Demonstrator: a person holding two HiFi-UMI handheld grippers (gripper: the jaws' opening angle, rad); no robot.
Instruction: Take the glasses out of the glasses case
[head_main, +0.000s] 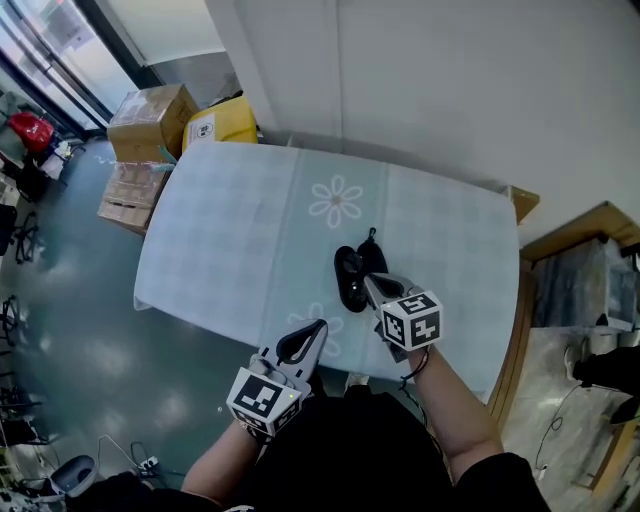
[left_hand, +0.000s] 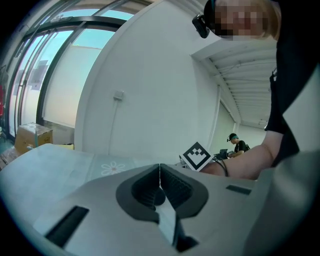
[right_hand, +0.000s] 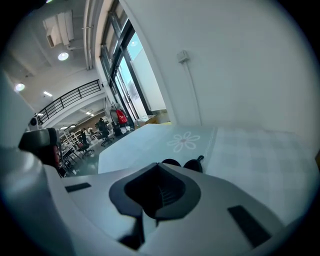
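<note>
A black glasses case (head_main: 352, 272) lies near the middle of the table (head_main: 230, 230), which wears a pale checked cloth with flower prints. A small pull tab sticks out at its far end. Whether glasses lie inside is not clear. My right gripper (head_main: 368, 281) is shut, its tip right at the case's near right side. In the right gripper view the case (right_hand: 192, 164) peeks out as two dark humps just beyond the shut jaws (right_hand: 159, 165). My left gripper (head_main: 320, 326) is shut and empty, near the table's front edge, left of the case and apart from it.
Cardboard boxes (head_main: 150, 120) and a yellow box (head_main: 228, 120) stand on the floor past the table's far left corner. A wooden shelf (head_main: 585, 225) is at the right. The left gripper view shows the right gripper's marker cube (left_hand: 196, 156) and a forearm (left_hand: 250, 162).
</note>
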